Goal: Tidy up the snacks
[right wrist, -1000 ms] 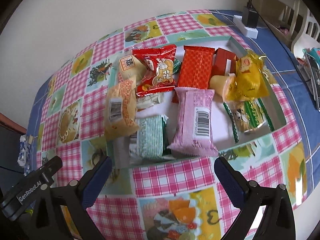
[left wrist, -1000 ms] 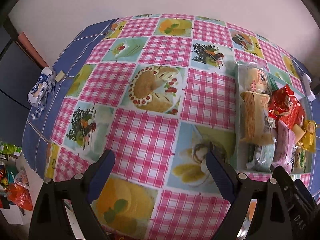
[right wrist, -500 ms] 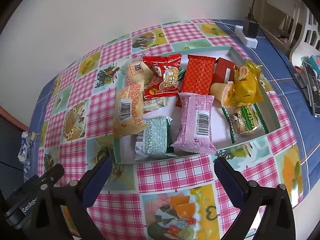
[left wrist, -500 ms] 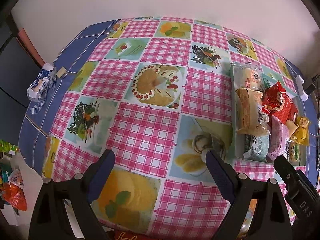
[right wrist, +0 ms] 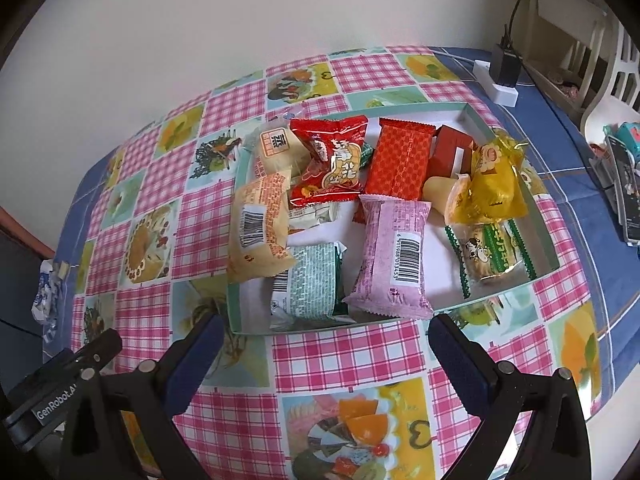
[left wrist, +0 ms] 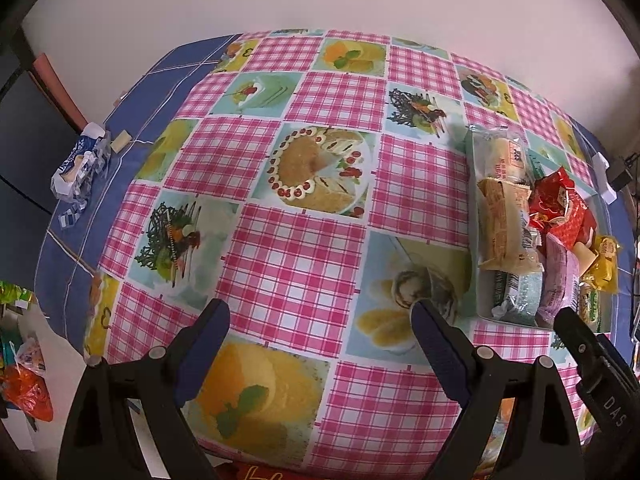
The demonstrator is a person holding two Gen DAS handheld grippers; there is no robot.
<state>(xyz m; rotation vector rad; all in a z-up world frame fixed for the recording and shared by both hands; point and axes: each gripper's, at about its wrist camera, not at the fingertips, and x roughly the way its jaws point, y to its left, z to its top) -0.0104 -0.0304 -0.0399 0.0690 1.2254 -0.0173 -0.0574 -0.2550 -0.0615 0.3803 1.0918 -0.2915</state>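
Snacks (right wrist: 384,216) heaped loose in tray (right wrist: 548,256), both grippers (right wrist: 320,344) (left wrist: 320,328) gaping empty above tablecloth; slippery overlapping wrappers likely to slide off when pinched.

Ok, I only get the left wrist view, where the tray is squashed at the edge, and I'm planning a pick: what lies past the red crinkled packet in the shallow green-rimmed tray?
Observer: A flat orange-red wrapper with a diamond pattern lies to the right of the red crinkled packet, near the far wall of the green-rimmed tray.
Operator: Anything beyond that?
Observer: A dark red box, next to the yellow cellophane packet.
Operator: Is the right gripper carrying something?
Observer: No. The right gripper is open with nothing between its fingers, on the near side of the tray.
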